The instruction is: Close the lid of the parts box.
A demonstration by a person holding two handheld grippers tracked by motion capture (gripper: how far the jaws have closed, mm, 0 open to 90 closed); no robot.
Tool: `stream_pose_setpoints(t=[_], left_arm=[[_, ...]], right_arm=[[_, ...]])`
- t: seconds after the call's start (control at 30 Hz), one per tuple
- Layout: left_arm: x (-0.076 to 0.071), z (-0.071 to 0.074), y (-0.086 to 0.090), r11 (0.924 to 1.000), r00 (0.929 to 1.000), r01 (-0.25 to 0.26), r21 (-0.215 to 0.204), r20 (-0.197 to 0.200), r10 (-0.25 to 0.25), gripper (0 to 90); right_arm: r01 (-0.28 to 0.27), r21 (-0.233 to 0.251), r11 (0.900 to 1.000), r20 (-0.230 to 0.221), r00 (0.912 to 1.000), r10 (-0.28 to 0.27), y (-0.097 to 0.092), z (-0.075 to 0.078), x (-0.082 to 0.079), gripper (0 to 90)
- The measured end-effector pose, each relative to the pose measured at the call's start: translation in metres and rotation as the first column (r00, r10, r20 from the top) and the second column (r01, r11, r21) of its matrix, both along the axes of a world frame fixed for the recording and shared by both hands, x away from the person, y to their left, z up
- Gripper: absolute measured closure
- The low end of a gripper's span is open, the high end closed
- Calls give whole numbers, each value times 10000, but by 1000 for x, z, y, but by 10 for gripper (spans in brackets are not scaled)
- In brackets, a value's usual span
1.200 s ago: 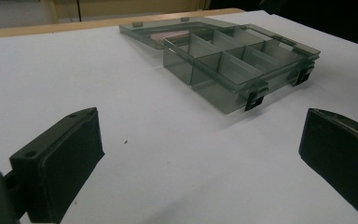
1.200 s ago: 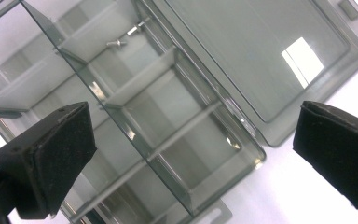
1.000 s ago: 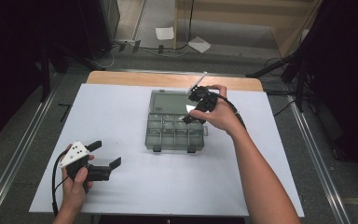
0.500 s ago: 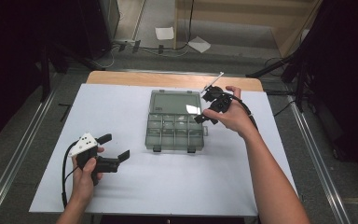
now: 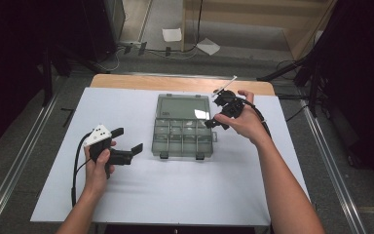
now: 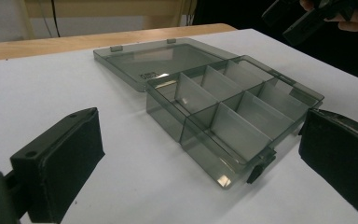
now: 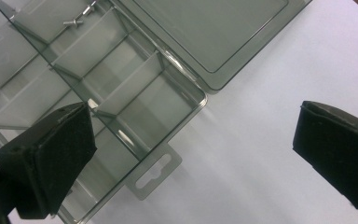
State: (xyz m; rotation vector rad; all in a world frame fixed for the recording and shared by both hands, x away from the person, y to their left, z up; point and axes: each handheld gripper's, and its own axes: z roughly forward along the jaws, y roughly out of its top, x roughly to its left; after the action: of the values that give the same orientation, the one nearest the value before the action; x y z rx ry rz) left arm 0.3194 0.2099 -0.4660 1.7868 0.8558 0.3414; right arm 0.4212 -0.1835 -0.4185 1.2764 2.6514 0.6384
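While the left gripper (image 5: pixel 129 141) has slid in from the table's left toward the compartment box (image 5: pixel 184 138), the right gripper (image 5: pixel 220 115) has lifted and swung off the box's right edge, away from the compartments. Both sets of jaws are spread and hold nothing. The box sits mid-table, its lid (image 5: pixel 183 107) flat open behind it, hinged at the far side. Two small screws (image 7: pixel 78 17) lie in one compartment. My guess is a hand-over: left comes in to steady or close, right clears. White table cover (image 5: pixel 78 107) leaves wide room left, right and front; the box's latch tabs (image 6: pixel 261 167) face the person.
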Motion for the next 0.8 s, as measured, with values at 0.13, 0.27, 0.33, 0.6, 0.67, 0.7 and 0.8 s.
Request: stream_pose_setpoints(t=[0.13, 0.27, 0.33, 0.6, 0.67, 0.7, 0.8], left_arm=[[9, 1, -7, 9997, 9999, 95, 209, -55, -94, 0], [20, 0, -13, 9995, 9996, 156, 277, -256, -149, 0], [25, 0, -15, 9994, 9991, 213, 272, -377, -202, 0], [47, 0, -26, 9984, 9948, 526, 192, -885, -507, 0], [52, 1, -29, 9982, 9943, 549, 251, -928, -523, 0], [55, 2, -31, 9982, 9948, 475, 361, -921, -440, 0], [63, 3, -35, 9988, 9929, 313, 366, -1161, -268, 33]], right_arm=[[156, 132, 9998, 61, 9999, -157, -3, 0, 0, 0], [350, 501, 9981, 137, 9993, -357, -8, -1, 0, 0], [409, 697, 9967, 128, 9990, -419, -11, -3, 1, 0], [962, 1301, 9868, 49, 9952, -976, -18, -9, 3, 59], [1109, 1563, 9815, -54, 9938, -1115, -19, -10, 4, 66], [1142, 1609, 9803, -34, 9933, -1152, -19, -10, 5, 70], [1360, 1869, 9729, -102, 9906, -1365, -18, -11, 6, 91]])
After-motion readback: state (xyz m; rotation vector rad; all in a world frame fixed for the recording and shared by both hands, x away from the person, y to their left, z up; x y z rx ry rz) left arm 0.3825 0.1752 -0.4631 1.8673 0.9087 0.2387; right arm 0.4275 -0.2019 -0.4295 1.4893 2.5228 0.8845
